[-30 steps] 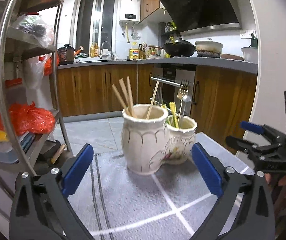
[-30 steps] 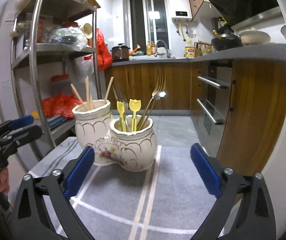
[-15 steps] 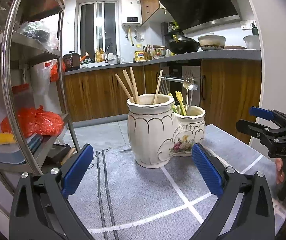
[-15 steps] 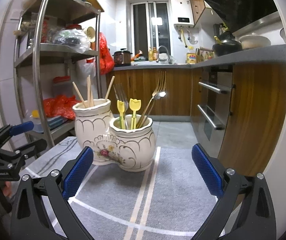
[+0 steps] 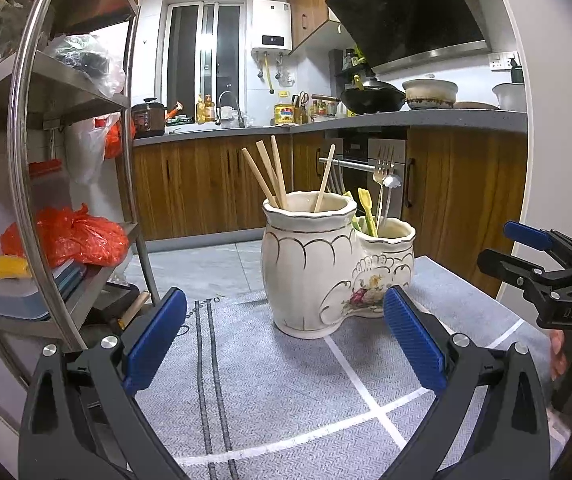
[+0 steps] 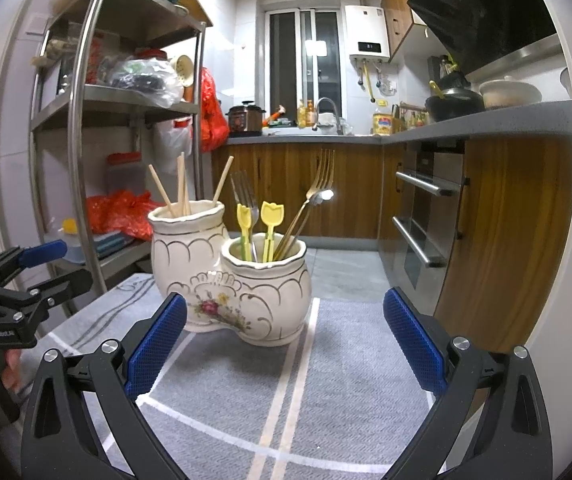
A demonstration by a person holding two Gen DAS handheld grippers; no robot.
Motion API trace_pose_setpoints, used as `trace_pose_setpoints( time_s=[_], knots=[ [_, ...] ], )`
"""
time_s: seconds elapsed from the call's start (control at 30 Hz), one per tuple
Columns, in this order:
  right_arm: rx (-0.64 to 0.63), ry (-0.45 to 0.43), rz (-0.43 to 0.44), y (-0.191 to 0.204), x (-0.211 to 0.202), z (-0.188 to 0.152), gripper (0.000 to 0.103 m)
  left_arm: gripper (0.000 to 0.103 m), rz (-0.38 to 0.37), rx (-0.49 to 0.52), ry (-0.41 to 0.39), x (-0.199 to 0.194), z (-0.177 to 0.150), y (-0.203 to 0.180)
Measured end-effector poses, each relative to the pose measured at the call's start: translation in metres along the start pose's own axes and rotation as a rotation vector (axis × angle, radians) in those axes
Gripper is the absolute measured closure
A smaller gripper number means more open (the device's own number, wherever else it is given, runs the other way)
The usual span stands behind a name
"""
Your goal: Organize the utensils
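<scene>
Left gripper (image 5: 284,336) and right gripper (image 6: 284,336) both spread wide, gripping nothing; double ceramic holder (image 6: 230,276) with chopsticks (image 6: 180,190), forks (image 6: 317,196) near tabletop's far edge, on grey mat (image 6: 345,360)

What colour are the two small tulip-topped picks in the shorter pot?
Yellow picks, clearest in the right wrist view.
</scene>
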State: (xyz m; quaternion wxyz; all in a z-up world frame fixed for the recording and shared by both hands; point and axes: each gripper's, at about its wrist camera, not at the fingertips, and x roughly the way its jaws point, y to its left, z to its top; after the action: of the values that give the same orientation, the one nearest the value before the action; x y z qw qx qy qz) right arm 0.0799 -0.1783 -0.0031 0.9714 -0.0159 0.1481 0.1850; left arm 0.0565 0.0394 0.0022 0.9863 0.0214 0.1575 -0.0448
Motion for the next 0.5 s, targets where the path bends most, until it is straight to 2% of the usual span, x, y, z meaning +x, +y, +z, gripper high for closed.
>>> trace_pose_setpoints(
  time_s=[0.5],
  knots=[
    [0.001, 0.000, 0.000, 0.0002, -0.0001, -0.0001, 0.005, 0.006, 0.001, 0.001, 0.000, 0.0002, 0.0001, 0.0003]
  ],
)
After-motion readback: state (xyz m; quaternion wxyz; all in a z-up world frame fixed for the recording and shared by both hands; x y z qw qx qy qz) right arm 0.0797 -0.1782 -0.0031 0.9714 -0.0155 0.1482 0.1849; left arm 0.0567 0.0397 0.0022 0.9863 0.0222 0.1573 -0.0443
